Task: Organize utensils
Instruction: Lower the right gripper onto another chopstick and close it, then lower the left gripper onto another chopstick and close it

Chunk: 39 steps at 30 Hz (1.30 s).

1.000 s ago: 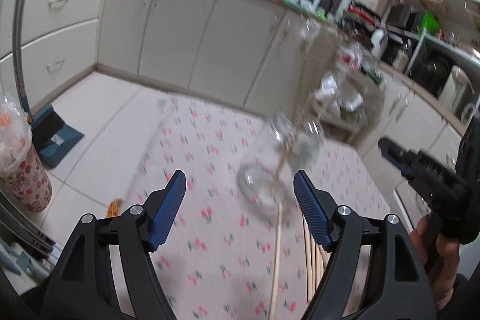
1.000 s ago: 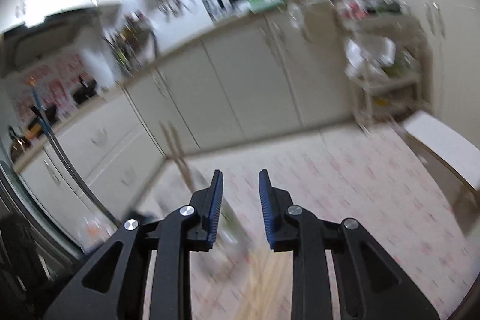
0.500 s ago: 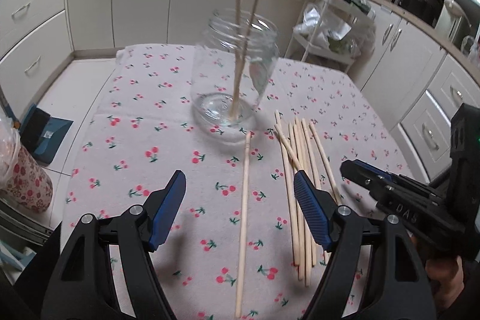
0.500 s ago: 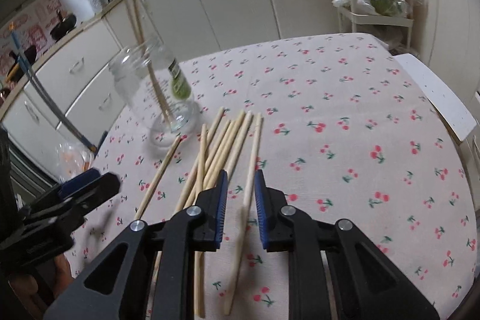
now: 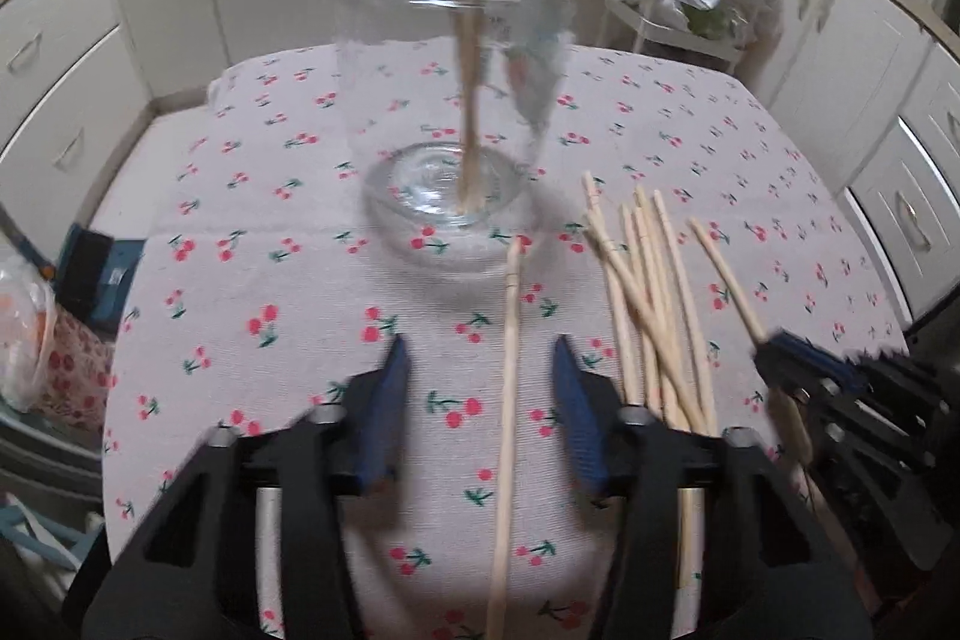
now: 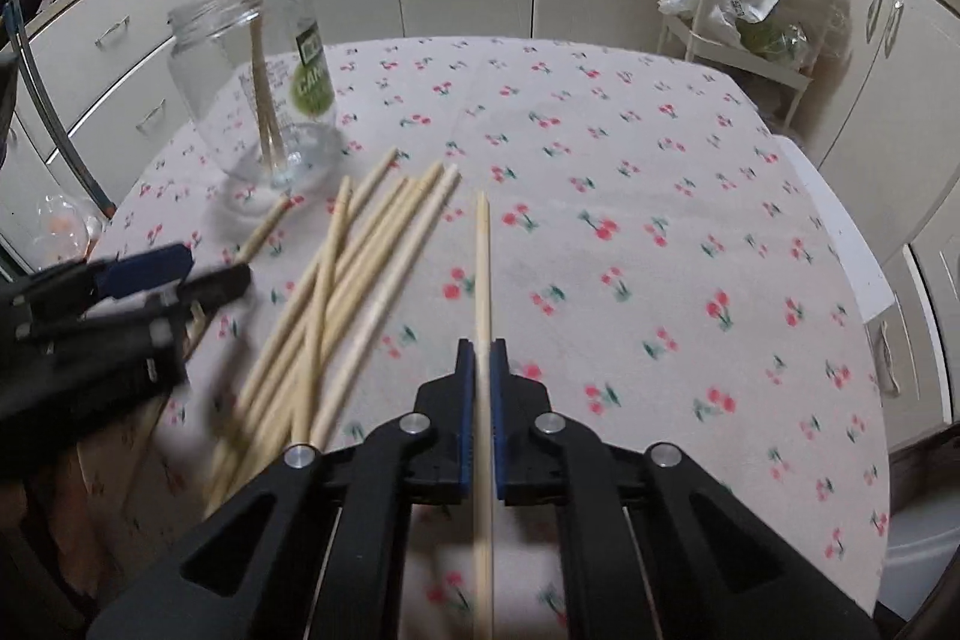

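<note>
My right hand-held gripper (image 6: 478,370) is clamped on 1 chopstick (image 6: 481,274), long axis pointing away toward the far tabletop (image 6: 630,148) edge. My left hand-held gripper (image 5: 480,400) has just been closing, pads not touching the lone chopstick (image 5: 509,340) btwn them. Approx 6 more lie in a loose pile (image 6: 360,268). 2 stand in 1 glass jar (image 6: 252,82), label reads "CAN…".

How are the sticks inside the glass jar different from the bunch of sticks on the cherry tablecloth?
The two wooden chopsticks in the clear glass jar stand nearly upright, tips on the jar's bottom, tops poking past its rim. The loose wooden chopsticks on the cherry-print tablecloth lie flat, fanned out and crossing one another. Only two are in the jar; the pile holds several more. Both groups are the same pale, thin wooden sticks.
</note>
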Motion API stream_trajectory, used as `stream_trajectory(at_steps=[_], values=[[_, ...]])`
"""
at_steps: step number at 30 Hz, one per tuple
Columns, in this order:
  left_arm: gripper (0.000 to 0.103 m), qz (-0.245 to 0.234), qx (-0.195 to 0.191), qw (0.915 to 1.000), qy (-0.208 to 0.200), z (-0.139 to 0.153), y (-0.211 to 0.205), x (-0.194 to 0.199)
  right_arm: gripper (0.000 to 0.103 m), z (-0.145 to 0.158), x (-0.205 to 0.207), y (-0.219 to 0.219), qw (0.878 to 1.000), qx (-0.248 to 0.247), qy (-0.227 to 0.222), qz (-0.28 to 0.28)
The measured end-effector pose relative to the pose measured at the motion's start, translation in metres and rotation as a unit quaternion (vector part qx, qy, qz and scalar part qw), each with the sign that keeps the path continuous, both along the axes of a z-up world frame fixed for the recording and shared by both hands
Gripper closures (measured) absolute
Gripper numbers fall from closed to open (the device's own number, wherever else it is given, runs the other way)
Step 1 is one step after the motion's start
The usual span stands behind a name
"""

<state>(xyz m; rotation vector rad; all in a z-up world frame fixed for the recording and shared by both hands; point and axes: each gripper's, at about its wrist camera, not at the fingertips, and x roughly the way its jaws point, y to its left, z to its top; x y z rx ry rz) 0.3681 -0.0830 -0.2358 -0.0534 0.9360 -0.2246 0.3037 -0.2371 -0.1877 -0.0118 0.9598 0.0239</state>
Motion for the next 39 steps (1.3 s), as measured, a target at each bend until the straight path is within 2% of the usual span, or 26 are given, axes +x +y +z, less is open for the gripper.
stream_trajectory(at_steps=[3,5,7,8,10,16,19,20,22,23,29,36,39], values=[[0.073,-0.001,-0.029,0.9995,0.014,0.002,0.009,0.0,0.097,0.003,-0.007,-0.009,1.0,0.015,0.015,0.006],[0.073,-0.003,-0.022,0.9997,0.012,0.002,0.008,0.002,0.096,0.006,-0.005,-0.015,0.999,0.03,0.015,0.005],[0.072,-0.003,-0.016,0.9998,0.011,0.002,0.004,0.005,0.089,0.009,0.004,-0.017,0.999,0.034,0.012,0.001],[0.072,-0.003,-0.015,0.9998,0.011,0.003,0.003,0.008,0.082,0.011,0.007,-0.017,0.999,0.034,0.009,-0.001],[0.07,-0.008,-0.006,0.9999,0.007,0.004,-0.002,0.012,0.079,0.014,0.016,-0.013,1.0,0.027,0.002,0.004],[0.068,-0.018,0.015,0.9997,0.005,0.002,-0.016,0.022,0.079,0.003,0.036,-0.003,1.0,-0.017,0.021,0.01],[0.069,-0.019,0.019,0.9996,-0.001,0.002,-0.019,0.023,0.089,0.0,0.033,-0.003,0.999,-0.025,0.016,0.018],[0.071,-0.02,0.02,0.9996,-0.003,0.002,-0.019,0.023,0.097,0.0,0.033,-0.003,0.999,-0.024,0.016,0.019],[0.096,-0.027,0.021,0.9994,-0.004,0.002,-0.021,0.023,0.097,0.001,0.031,-0.003,0.999,-0.021,0.018,0.02],[0.098,-0.03,0.017,0.9994,0.0,0.002,-0.02,0.023,0.097,0.002,0.029,-0.005,0.999,-0.009,0.02,0.023],[0.098,-0.04,-0.013,0.9989,0.021,0.002,-0.008,0.016,0.097,0.005,0.027,-0.011,0.998,0.035,0.037,0.032],[0.097,-0.033,-0.012,0.9991,0.024,0.004,-0.007,0.023,0.096,0.002,0.034,-0.01,0.998,0.019,0.048,0.037],[0.089,-0.031,-0.005,0.9992,0.026,0.002,-0.011,0.027,0.096,0.001,0.033,-0.005,0.998,0.0,0.043,0.044]])
